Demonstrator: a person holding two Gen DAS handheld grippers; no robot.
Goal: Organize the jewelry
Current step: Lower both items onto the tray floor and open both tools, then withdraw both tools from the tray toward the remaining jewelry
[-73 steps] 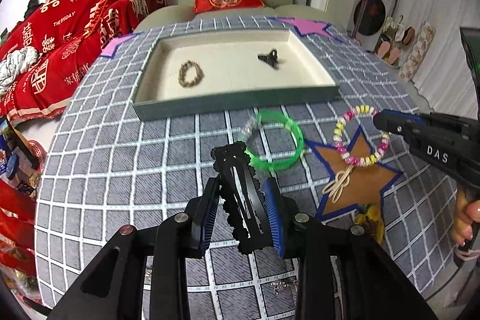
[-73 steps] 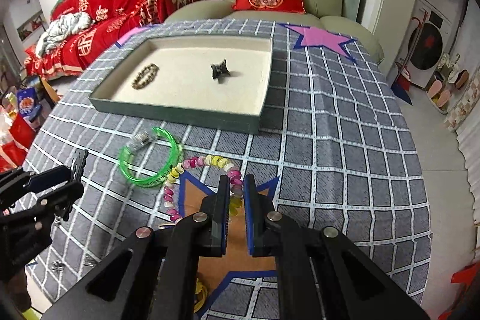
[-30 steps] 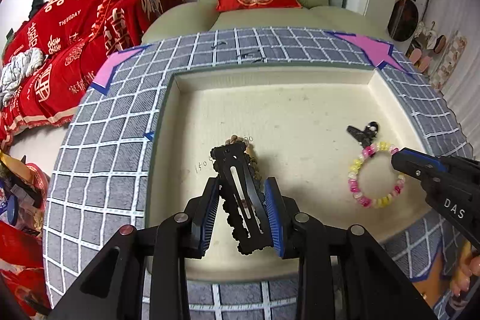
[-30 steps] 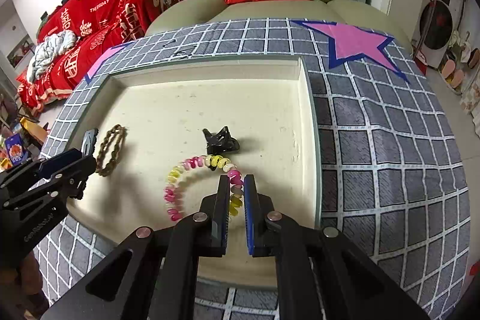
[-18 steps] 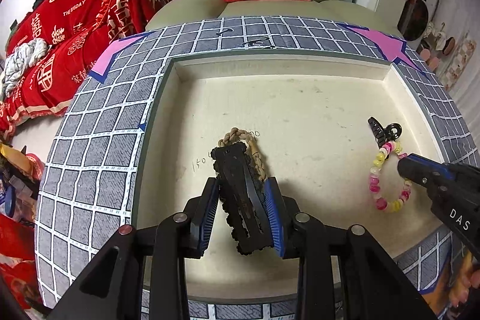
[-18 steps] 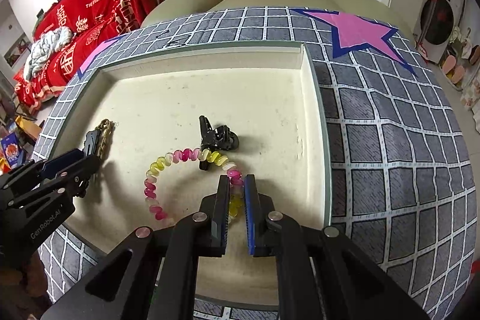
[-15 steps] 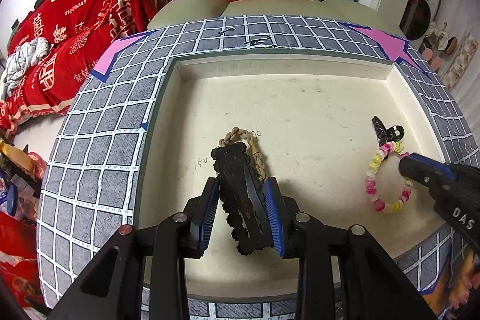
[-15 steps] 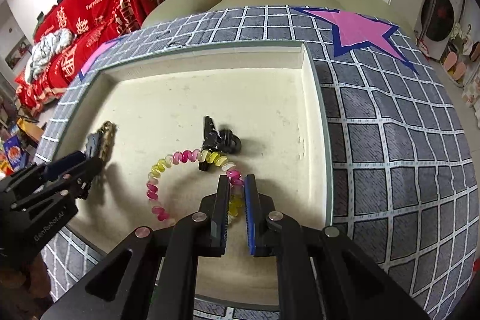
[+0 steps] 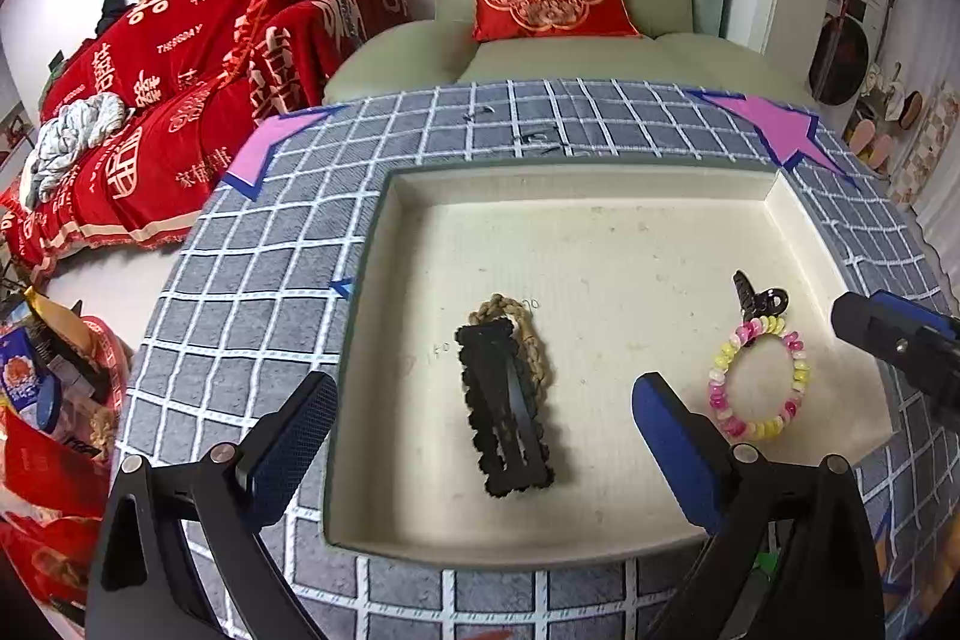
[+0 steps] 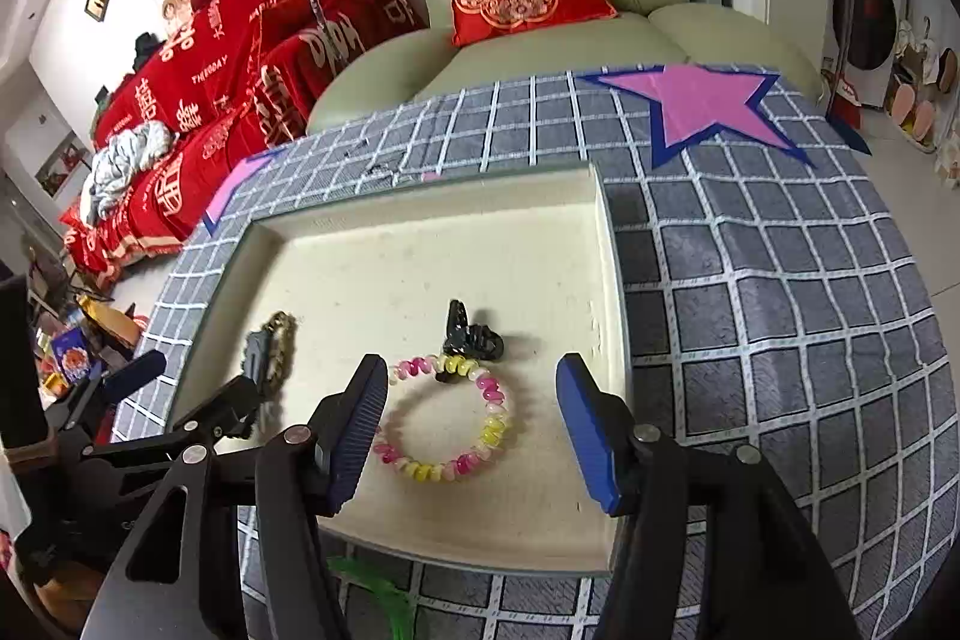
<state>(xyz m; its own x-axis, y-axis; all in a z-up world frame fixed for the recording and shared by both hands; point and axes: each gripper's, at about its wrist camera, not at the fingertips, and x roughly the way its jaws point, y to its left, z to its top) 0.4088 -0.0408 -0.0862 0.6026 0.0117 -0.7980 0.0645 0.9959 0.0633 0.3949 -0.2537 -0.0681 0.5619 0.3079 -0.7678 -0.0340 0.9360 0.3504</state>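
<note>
The black hair clip [image 9: 507, 409] lies flat on the floor of the tray [image 9: 606, 547], a long scalloped-edged snap clip of matte, probably hard plastic or coated metal, its far end overlapping a braided tan bracelet [image 9: 528, 325] of rope-like cord. Well to its right in the same tray rests the beaded bracelet [image 10: 447, 415], a ring of glossy pink, yellow and white beads that look smooth and slippery, its far edge touching a small black claw clip [image 10: 468, 334] with shiny curved teeth. The left tongs [image 9: 480, 412] stand wide open on either side of the hair clip, touching nothing; the right tongs [image 10: 471, 421] are likewise spread wide around the beaded bracelet and hold nothing. Judging by this, the step in hand is the release: both pieces sit in the tray and the blue ribbed pads [image 10: 585, 427] are clear of them. A sliver of bright green [image 10: 378, 595] shows on the table just in front of the tray's near wall in the right wrist view, probably another piece still to be collected, though too little is visible to say what it is. The next move would call for lifting both tongs straight up and back without dragging the loose beads or the clip, then reaching for whatever remains outside. The tray is a shallow cream-lined rectangle with a grey-green rim, sitting on a grey checked tablecloth [image 9: 252, 274] with pink star patches [image 10: 702, 100].
</note>
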